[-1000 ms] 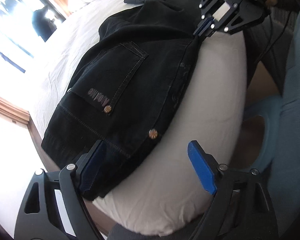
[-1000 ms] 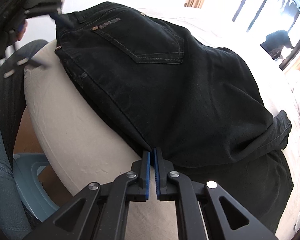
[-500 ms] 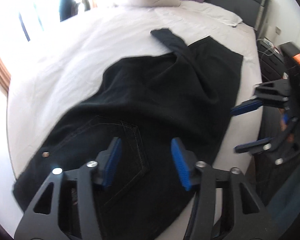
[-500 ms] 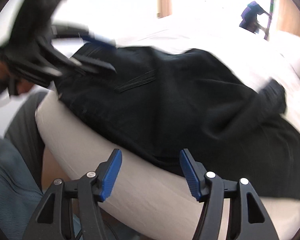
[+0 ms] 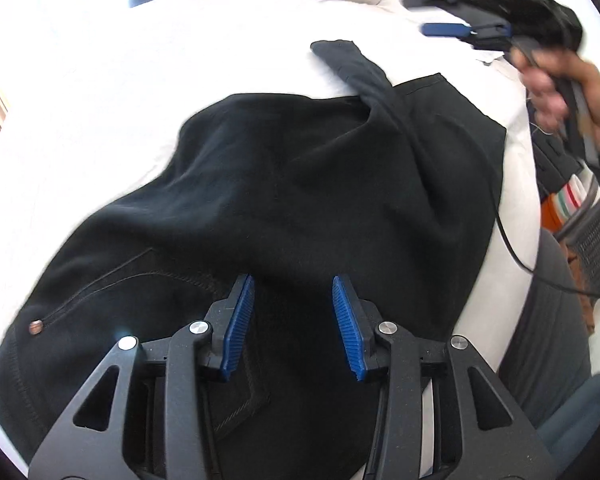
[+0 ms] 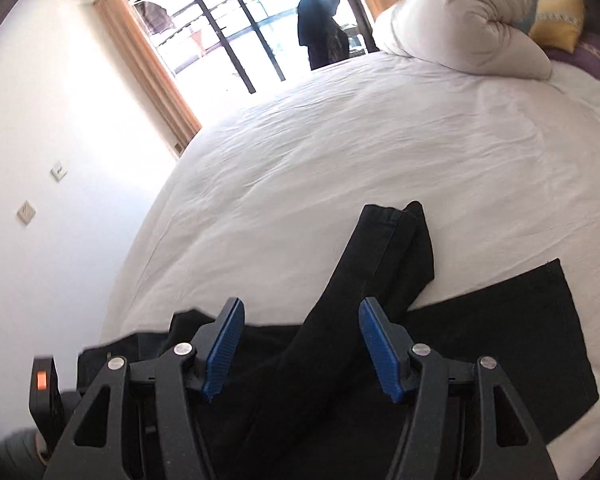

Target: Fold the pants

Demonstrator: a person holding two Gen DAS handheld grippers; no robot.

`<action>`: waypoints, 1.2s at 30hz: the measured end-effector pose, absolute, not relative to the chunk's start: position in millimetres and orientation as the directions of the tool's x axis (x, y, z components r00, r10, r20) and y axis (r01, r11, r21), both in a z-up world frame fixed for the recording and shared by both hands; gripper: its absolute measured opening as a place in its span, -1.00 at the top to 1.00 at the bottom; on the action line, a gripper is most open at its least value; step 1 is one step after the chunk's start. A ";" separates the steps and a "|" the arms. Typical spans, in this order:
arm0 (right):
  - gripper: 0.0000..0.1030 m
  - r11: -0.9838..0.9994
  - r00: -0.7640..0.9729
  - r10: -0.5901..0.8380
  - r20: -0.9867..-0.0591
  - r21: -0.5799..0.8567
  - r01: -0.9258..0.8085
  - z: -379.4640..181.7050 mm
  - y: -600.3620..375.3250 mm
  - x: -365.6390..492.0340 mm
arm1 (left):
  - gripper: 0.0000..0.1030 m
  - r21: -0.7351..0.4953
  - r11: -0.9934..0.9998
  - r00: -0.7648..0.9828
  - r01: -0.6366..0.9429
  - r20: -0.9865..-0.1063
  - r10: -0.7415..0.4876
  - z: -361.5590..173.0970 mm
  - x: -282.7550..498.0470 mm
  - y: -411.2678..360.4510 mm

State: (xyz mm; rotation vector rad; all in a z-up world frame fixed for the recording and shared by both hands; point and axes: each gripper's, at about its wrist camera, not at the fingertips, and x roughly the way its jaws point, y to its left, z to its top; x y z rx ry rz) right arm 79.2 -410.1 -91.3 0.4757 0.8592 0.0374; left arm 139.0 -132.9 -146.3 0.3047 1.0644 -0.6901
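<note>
Black pants [image 5: 300, 200] lie on the white bed [image 5: 100, 80], folded in a loose heap, waist and back pocket near the camera in the left wrist view. One leg end [image 5: 348, 64] sticks out at the far side. My left gripper [image 5: 294, 320] is open and empty just above the seat of the pants. My right gripper [image 6: 300, 344] is open and empty over the twisted leg [image 6: 380, 264]; it also shows at the upper right of the left wrist view [image 5: 472, 32], held by a hand.
A rolled white duvet [image 6: 468, 24] and yellow and purple cushions [image 6: 556, 24] lie at the head of the bed. A window [image 6: 240, 28] with curtains is on the far wall. A cable [image 5: 512, 248] hangs past the bed's right edge.
The right gripper let go of the pants' edge, opened, and swung up over the leg ends. The left gripper moved from the waistband edge to above the seat.
</note>
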 end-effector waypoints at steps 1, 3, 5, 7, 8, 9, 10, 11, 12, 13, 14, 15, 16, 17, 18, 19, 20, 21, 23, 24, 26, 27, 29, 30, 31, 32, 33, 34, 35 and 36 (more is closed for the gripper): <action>-0.21 0.859 0.661 0.248 -0.708 0.476 0.188 -99.4 -423.3 92.0 | 0.24 -0.094 0.766 0.288 0.636 -0.892 -0.348 -159.3 146.1 -137.1; -0.10 0.758 0.665 0.304 -0.682 0.596 0.265 -122.3 -456.0 114.6 | 0.25 -0.152 0.785 0.260 0.600 -0.891 -0.371 -177.3 156.8 -136.2; -0.06 0.671 0.664 0.319 -0.676 0.656 0.345 -142.6 -482.7 131.7 | 0.25 -0.202 0.792 0.247 0.576 -0.881 -0.404 -177.4 163.1 -132.5; -0.06 0.604 0.673 0.332 -0.662 0.697 0.387 -160.5 -501.9 142.3 | 0.25 -0.200 0.793 0.245 0.575 -0.883 -0.400 -178.6 165.7 -135.7; -0.06 0.581 0.673 0.336 -0.659 0.708 0.403 -168.2 -508.0 146.3 | 0.25 -0.190 0.794 0.250 0.578 -0.884 -0.394 -179.2 165.6 -138.0; -0.06 0.566 0.667 0.334 -0.666 0.707 0.423 -175.8 -512.0 151.2 | 0.25 -0.179 0.793 0.256 0.582 -0.885 -0.388 -180.0 161.6 -137.1; -0.06 0.562 0.654 0.328 -0.681 0.698 0.444 -181.6 -513.3 153.3 | 0.25 -0.173 0.793 0.259 0.584 -0.886 -0.384 -180.0 159.2 -137.3; -0.06 0.550 0.650 0.332 -0.684 0.700 0.456 -187.7 -515.1 155.8 | 0.25 -0.174 0.794 0.258 0.583 -0.887 -0.384 -180.7 160.3 -138.4; -0.06 0.533 0.646 0.354 -0.677 0.713 0.455 -194.7 -515.1 159.8 | 0.25 -0.179 0.794 0.256 0.581 -0.886 -0.387 -181.4 160.1 -134.9; -0.06 0.529 0.637 0.368 -0.677 0.716 0.455 -199.5 -511.7 161.4 | 0.25 -0.184 0.794 0.254 0.580 -0.885 -0.390 -180.6 153.4 -127.3; -0.06 0.533 0.627 0.378 -0.681 0.714 0.454 -204.2 -509.2 165.4 | 0.25 -0.187 0.793 0.251 0.580 -0.885 -0.393 -182.1 154.8 -127.4; -0.06 0.533 0.622 0.391 -0.679 0.718 0.448 -207.7 -510.8 167.6 | 0.25 -0.188 0.792 0.249 0.581 -0.885 -0.393 -182.6 155.7 -128.3; -0.06 0.529 0.614 0.403 -0.679 0.720 0.449 -211.1 -509.0 168.0 | 0.25 -0.188 0.791 0.249 0.582 -0.885 -0.393 -182.4 156.0 -126.9; -0.06 0.528 0.602 0.407 -0.687 0.715 0.458 -216.3 -508.3 172.7 | 0.25 -0.188 0.791 0.249 0.583 -0.885 -0.393 -183.6 154.7 -124.1; -0.04 0.523 0.595 0.409 -0.692 0.712 0.468 -220.2 -508.5 174.0 | 0.25 -0.187 0.791 0.249 0.583 -0.885 -0.393 -182.1 155.6 -122.8; -0.02 0.509 0.597 0.418 -0.685 0.721 0.470 -223.9 -509.9 173.8 | 0.25 -0.186 0.791 0.249 0.583 -0.885 -0.393 -182.0 156.2 -127.6; 0.04 0.494 0.600 0.429 -0.675 0.731 0.471 -225.3 -511.7 172.8 | 0.25 -0.186 0.791 0.250 0.583 -0.885 -0.393 -182.1 156.0 -125.8; 0.11 0.483 0.602 0.434 -0.671 0.737 0.473 -228.2 -512.2 174.2 | 0.25 -0.186 0.790 0.251 0.584 -0.885 -0.393 -181.1 154.2 -119.1; 0.33 0.468 0.607 0.448 -0.657 0.750 0.467 -229.4 -515.1 172.1 | 0.25 -0.186 0.790 0.250 0.584 -0.885 -0.393 -180.7 154.9 -119.4; 0.51 0.469 0.606 0.453 -0.654 0.753 0.462 -229.8 -514.6 173.1 | 0.24 -0.186 0.790 0.250 0.584 -0.885 -0.393 -180.9 155.1 -119.2; 0.73 0.481 0.605 0.454 -0.654 0.752 0.452 -227.6 -512.6 173.4 | 0.25 -0.186 0.791 0.250 0.583 -0.885 -0.393 -181.0 155.5 -118.9; 0.82 0.490 0.606 0.452 -0.654 0.750 0.444 -223.8 -511.6 171.7 | 0.24 -0.185 0.791 0.250 0.583 -0.886 -0.391 -181.4 155.7 -119.0; 0.85 0.522 0.613 0.429 -0.664 0.735 0.432 -215.3 -510.2 169.2 | 0.24 -0.181 0.792 0.252 0.583 -0.886 -0.389 -183.5 153.6 -123.6; 0.88 0.528 0.623 0.419 -0.660 0.736 0.424 -209.2 -510.6 166.5 | 0.24 -0.180 0.792 0.253 0.583 -0.887 -0.388 -183.8 153.4 -123.9; 0.89 0.539 0.634 0.405 -0.660 0.732 0.417 -201.5 -511.8 164.3 | 0.25 -0.179 0.792 0.253 0.583 -0.887 -0.387 -184.6 152.9 -124.7; 0.90 0.550 0.646 0.385 -0.659 0.726 0.412 -193.1 -513.0 161.6 | 0.24 -0.179 0.793 0.253 0.582 -0.887 -0.386 -184.9 152.6 -124.6; 0.91 0.555 0.663 0.372 -0.649 0.728 0.402 -184.0 -515.6 156.4 | 0.24 -0.178 0.794 0.254 0.581 -0.887 -0.385 -185.2 152.2 -124.8; 0.91 0.559 0.680 0.358 -0.640 0.730 0.393 -175.0 -518.6 151.4 | 0.24 -0.177 0.795 0.255 0.580 -0.887 -0.384 -185.0 151.9 -124.9; 0.91 0.564 0.696 0.339 -0.633 0.729 0.388 -165.5 -522.3 142.5 | 0.24 -0.175 0.797 0.257 0.578 -0.888 -0.382 -185.1 151.3 -125.3; 0.91 0.568 0.713 0.317 -0.625 0.727 0.386 -156.0 -527.7 131.5 | 0.24 -0.174 0.798 0.259 0.577 -0.888 -0.380 -185.1 151.0 -125.4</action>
